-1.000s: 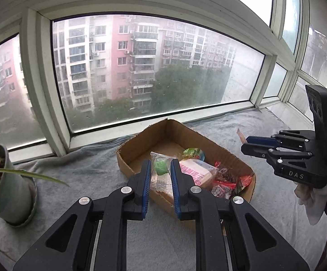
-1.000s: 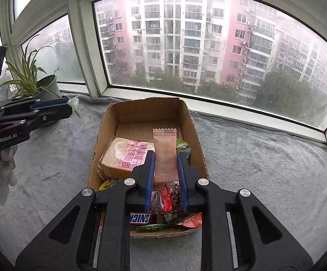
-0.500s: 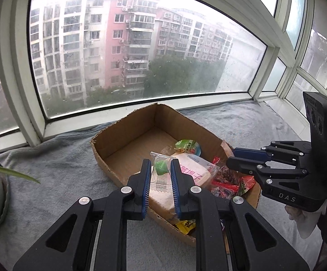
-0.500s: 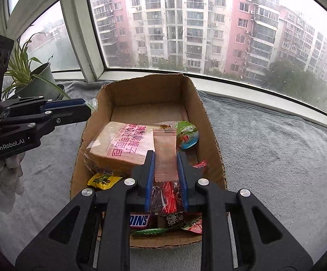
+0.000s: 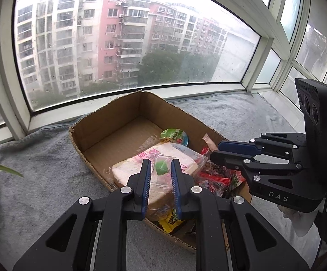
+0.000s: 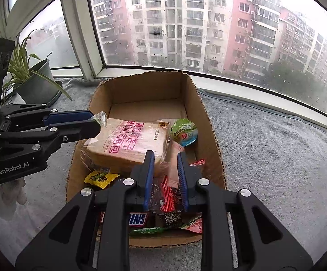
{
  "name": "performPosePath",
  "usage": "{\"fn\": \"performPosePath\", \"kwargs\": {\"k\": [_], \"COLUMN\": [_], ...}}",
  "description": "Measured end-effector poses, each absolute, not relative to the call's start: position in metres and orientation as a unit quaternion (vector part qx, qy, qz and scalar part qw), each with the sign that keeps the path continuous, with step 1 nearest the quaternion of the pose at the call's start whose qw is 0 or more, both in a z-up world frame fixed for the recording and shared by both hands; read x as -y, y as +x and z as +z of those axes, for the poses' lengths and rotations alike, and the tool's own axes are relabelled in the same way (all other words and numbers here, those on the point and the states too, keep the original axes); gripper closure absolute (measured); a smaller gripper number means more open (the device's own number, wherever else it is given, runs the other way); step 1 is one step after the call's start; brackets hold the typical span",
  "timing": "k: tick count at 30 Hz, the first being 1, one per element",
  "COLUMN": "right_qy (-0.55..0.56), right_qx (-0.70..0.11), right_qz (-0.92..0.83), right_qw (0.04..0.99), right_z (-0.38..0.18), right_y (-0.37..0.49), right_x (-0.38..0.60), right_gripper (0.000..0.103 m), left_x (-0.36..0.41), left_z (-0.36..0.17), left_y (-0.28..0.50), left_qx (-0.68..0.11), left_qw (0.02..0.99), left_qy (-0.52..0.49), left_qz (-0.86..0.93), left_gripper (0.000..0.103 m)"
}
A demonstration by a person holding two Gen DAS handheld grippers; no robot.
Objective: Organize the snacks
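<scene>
Left gripper [image 5: 161,169]: tilted downward, jaws nearly together, blue pads [image 5: 146,180] clamped on clear packet with green piece [image 5: 161,169], over near left part of cardboard box [image 5: 109,122].
Right gripper [image 6: 165,169]: tilted downward, jaws nearly together, pads [image 6: 149,176] pinching pink sachet [image 6: 171,169], over near right part of box.
Grippers point toward each other across box, tips apart. White-gloved hand [image 6: 10,194] under left gripper body.
</scene>
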State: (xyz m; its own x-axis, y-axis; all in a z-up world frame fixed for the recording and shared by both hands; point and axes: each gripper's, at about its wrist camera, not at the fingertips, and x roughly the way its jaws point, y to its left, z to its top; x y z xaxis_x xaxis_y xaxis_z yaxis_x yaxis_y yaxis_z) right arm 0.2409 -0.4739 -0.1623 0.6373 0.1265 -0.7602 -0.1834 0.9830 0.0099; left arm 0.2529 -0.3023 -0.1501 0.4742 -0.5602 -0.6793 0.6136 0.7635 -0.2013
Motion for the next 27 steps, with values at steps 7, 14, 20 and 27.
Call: {"fn": "performPosePath", "kwargs": {"k": [7, 14, 20, 27], "right_qy": [-0.042, -0.049, -0.062, -0.067], "right_qx": [-0.41, -0.404, -0.395, -0.384], "right_qz": [0.082, 0.074, 0.068, 0.061], "right_qw": [0.907, 0.91, 0.914, 0.919], "right_z": [-0.159, -0.153, -0.141, -0.125], "right_y": [0.237, 0.232, 0.22, 0.2], "right_x": [0.472, 0.47, 0.463, 0.453], "right_gripper": [0.056, 0.038, 0.025, 0.023], "left_x": [0.304, 0.304, 0.298, 0.288], "left_z": [-0.148, -0.146, -0.137, -0.12], "left_y": [0.25, 0.247, 0.239, 0.224], "left_qx": [-0.382, -0.38, -0.371, -0.355], "left_qw": [0.858, 0.859, 0.864, 0.875], "left_qy": [0.038, 0.04, 0.043, 0.048], "left_qz": [-0.342, -0.341, -0.337, -0.326], "left_gripper": [0.085, 0.085, 0.068, 0.046]}}
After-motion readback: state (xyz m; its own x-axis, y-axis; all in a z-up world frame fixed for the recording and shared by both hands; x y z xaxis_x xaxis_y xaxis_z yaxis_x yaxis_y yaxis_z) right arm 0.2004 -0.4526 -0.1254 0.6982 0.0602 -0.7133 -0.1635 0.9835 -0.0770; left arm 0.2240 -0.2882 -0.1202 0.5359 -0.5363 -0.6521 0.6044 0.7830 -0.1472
